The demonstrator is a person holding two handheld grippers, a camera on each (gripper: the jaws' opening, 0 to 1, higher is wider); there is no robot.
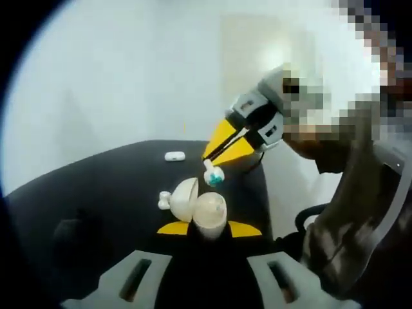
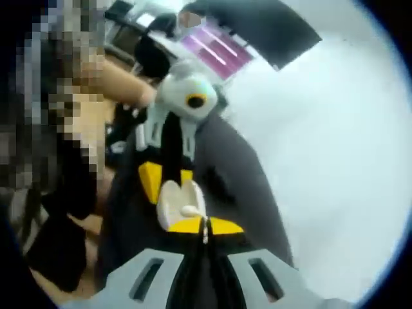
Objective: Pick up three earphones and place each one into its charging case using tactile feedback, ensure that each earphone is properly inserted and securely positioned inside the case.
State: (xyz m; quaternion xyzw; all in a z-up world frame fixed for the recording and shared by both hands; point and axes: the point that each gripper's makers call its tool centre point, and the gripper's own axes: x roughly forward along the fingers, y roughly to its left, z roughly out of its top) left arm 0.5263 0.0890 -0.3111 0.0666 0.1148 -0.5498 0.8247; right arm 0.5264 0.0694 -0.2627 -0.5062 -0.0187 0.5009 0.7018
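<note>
My left gripper [image 1: 209, 228] is shut on an open cream charging case [image 1: 209, 212]; its lid [image 1: 183, 198] is tipped up to the left, and the yellow fingertips [image 1: 174, 228] press on both sides. The right gripper [image 1: 215, 156] comes in from the upper right, shut on a white earphone with a teal tip [image 1: 213, 174], which hangs just above the case. In the right gripper view my right gripper [image 2: 206, 226] pinches the earphone's thin stem [image 2: 205, 230]. Its white head [image 2: 190, 210] sits over the open case [image 2: 175, 205], held by the left gripper [image 2: 168, 183].
A black table [image 1: 96, 187] lies under everything. A small shut white case [image 1: 174, 156] rests near its far edge. A white earbud [image 1: 164, 200] shows just left of the held case's lid. A person [image 1: 360, 212] stands close on the right, by a chair [image 1: 309, 215].
</note>
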